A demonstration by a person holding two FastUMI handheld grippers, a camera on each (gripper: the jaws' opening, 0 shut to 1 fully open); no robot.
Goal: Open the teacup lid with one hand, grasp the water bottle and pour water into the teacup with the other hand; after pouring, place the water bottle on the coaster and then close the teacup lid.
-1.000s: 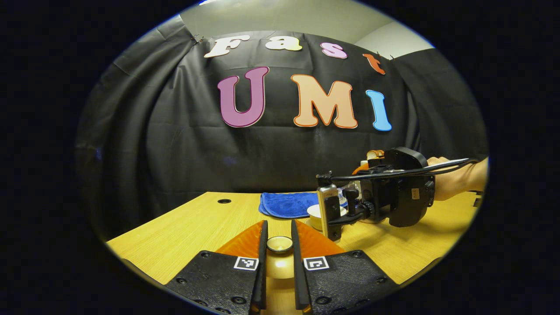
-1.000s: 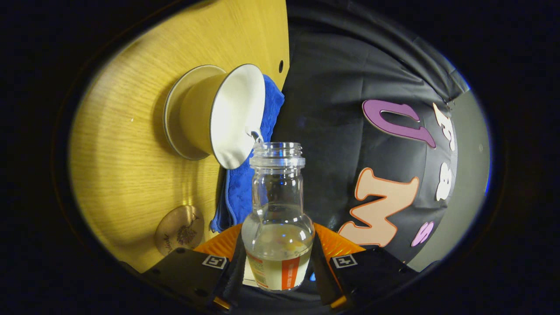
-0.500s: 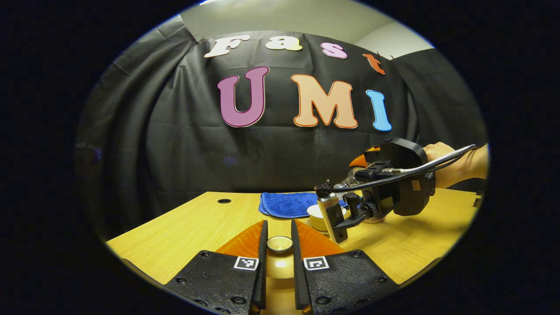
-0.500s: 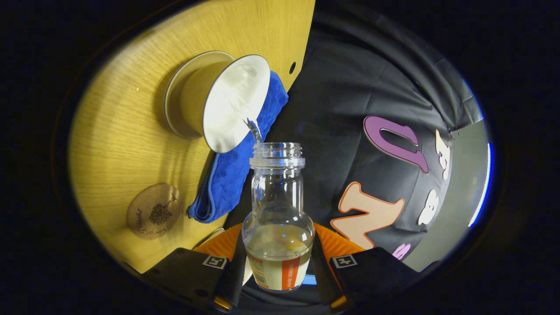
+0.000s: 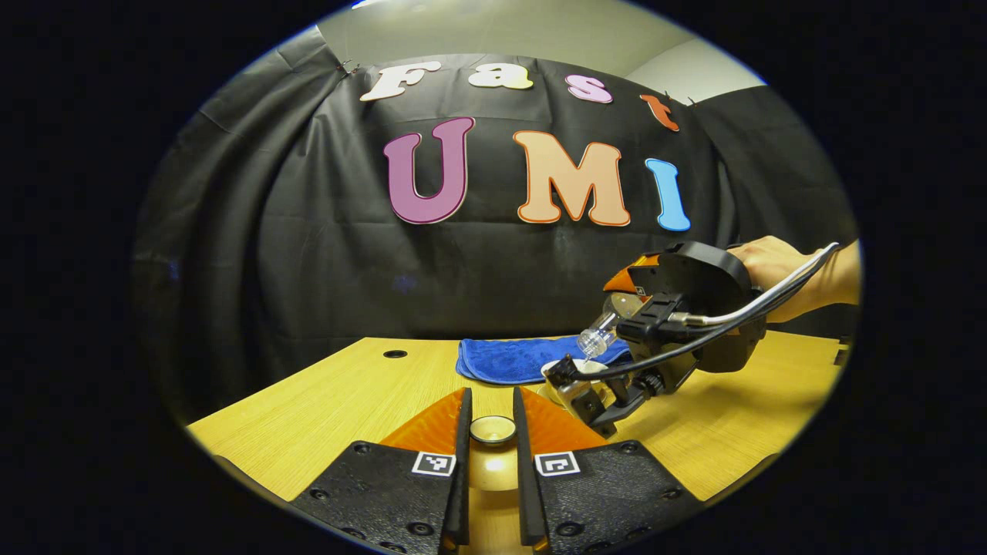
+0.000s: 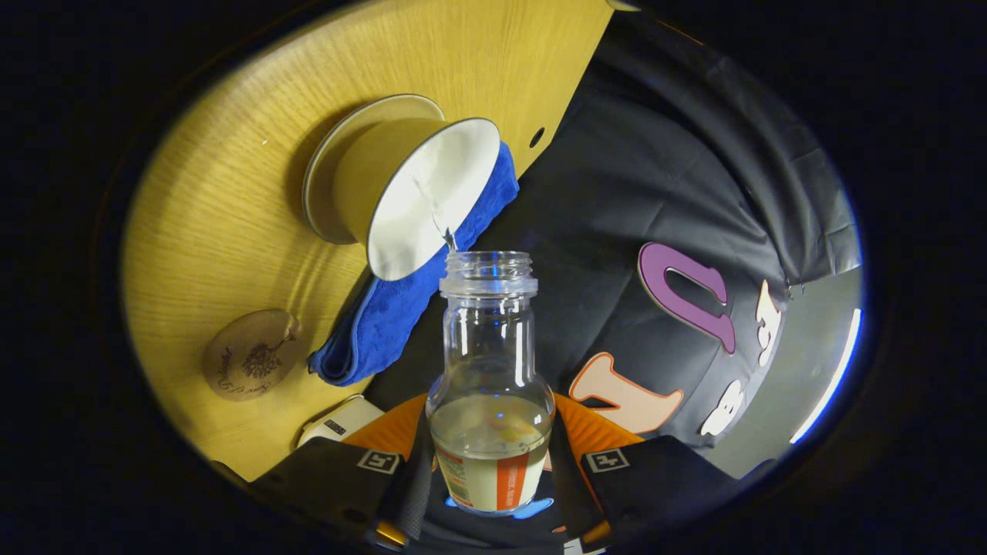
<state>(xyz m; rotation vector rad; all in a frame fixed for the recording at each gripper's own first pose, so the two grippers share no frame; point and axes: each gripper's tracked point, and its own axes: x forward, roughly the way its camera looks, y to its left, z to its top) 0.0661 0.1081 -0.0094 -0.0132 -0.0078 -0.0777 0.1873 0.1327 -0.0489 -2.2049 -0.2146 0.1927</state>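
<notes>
My right gripper (image 6: pixel 490 432) is shut on the clear water bottle (image 6: pixel 490 362), which is tipped with its mouth just over the rim of the white teacup (image 6: pixel 420 200). A thin stream of water runs into the cup. The cup stands on its saucer (image 6: pixel 331 177). Some water is left at the bottle's bottom. In the left gripper view, the right gripper (image 5: pixel 617 308) and the hand holding it hover over the teacup (image 5: pixel 561 371). My left gripper (image 5: pixel 491 398) is shut on the knob of the teacup lid (image 5: pixel 493 428), held above the table's near side. The round coaster (image 6: pixel 247 354) lies beside the cup.
A folded blue cloth (image 5: pixel 517 358) lies behind the teacup near the wall. The wooden table (image 5: pixel 331 401) has a small cable hole (image 5: pixel 395 354) at its far left. A cable (image 5: pixel 771 297) trails from the right gripper.
The right gripper has risen and rolled, tipping the bottle's mouth further down over the cup while water keeps running. The left gripper and the lid have stayed still.
</notes>
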